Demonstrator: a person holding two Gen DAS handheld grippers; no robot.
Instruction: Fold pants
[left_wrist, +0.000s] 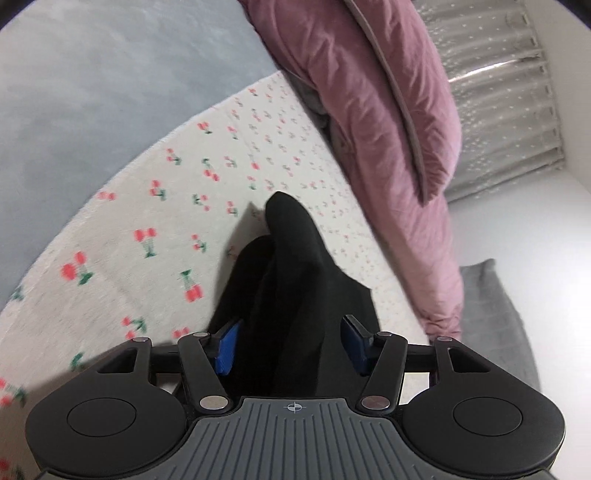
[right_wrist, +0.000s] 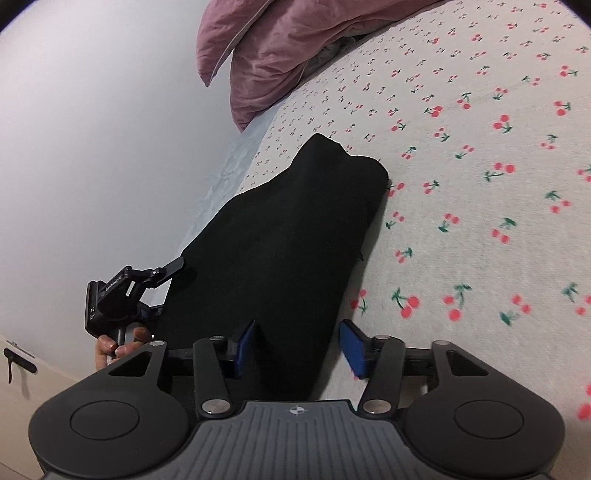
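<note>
While the bed (right_wrist: 480, 155) with its cherry-print sheet fills most of both views, we see the pink duvet (left_wrist: 388, 110) bunched at the top of each frame, with a grey cloth (left_wrist: 495, 306) at the right edge of the left wrist view.

The pants (right_wrist: 280, 240) are black and lie on the sheet near the bed's edge, running from bottom centre up to mid-frame in both views, bunched into folds in the left wrist view.

Left gripper (left_wrist: 291, 349): jaws half spread, pants fabric between the blue pads (left_wrist: 226, 345). We cannot tell whether the pads press on it.

Right gripper (right_wrist: 301, 349): jaws half spread. The left pad touches the pants' edge, while the right pad stands clear over the sheet, so no pinch.

In the right wrist view, the left gripper's body shows at lower left with a hand (right_wrist: 110, 349) on its handle.
</note>
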